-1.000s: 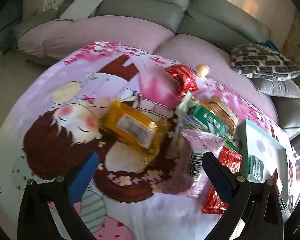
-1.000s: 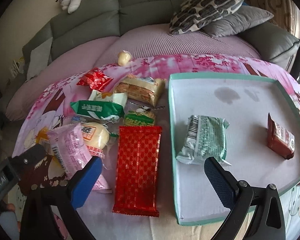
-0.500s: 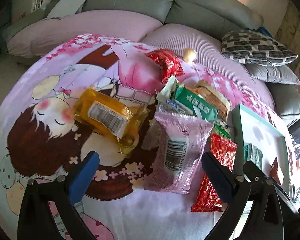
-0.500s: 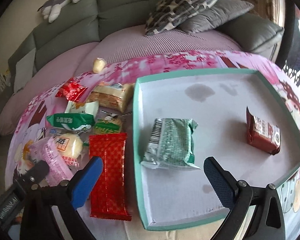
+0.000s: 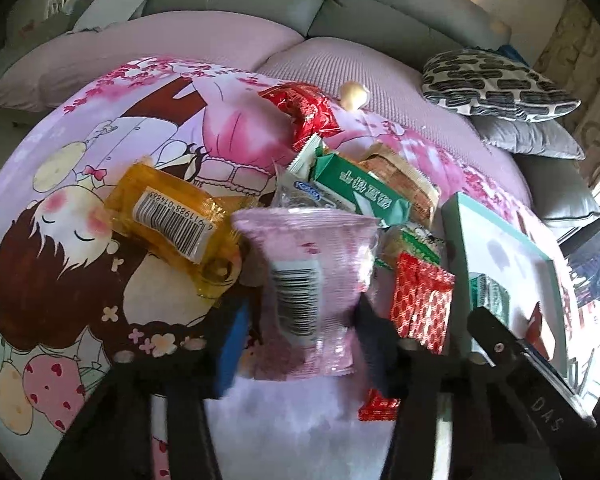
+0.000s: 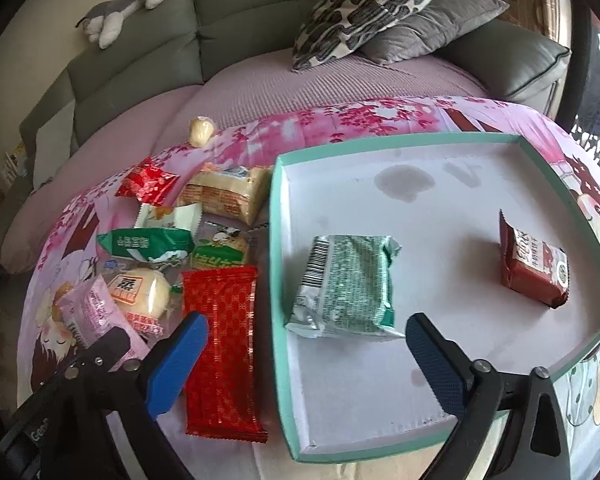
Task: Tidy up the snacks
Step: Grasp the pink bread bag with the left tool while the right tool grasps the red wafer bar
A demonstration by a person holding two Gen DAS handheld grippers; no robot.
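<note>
My left gripper (image 5: 300, 344) is shut on a pink snack packet (image 5: 308, 276), which also shows at the left of the right wrist view (image 6: 96, 312). Beside it lie an orange packet (image 5: 168, 216), a green packet (image 5: 360, 192) and a long red packet (image 5: 420, 304) on the cartoon blanket. My right gripper (image 6: 304, 364) is open and empty over the front edge of a teal-rimmed white tray (image 6: 276, 280). The tray holds a green-silver packet (image 6: 344, 284) and a dark red packet (image 6: 532, 268).
More snacks lie left of the tray: a long red packet (image 6: 220, 348), a bun packet (image 6: 144, 296), a green packet (image 6: 148, 244), a cake packet (image 6: 228, 196), a small red packet (image 6: 148, 180). A grey sofa with cushions (image 6: 364, 12) stands behind.
My left gripper moved forward and closed on the pink packet. My right gripper shifted right, further over the tray, and stayed open.
</note>
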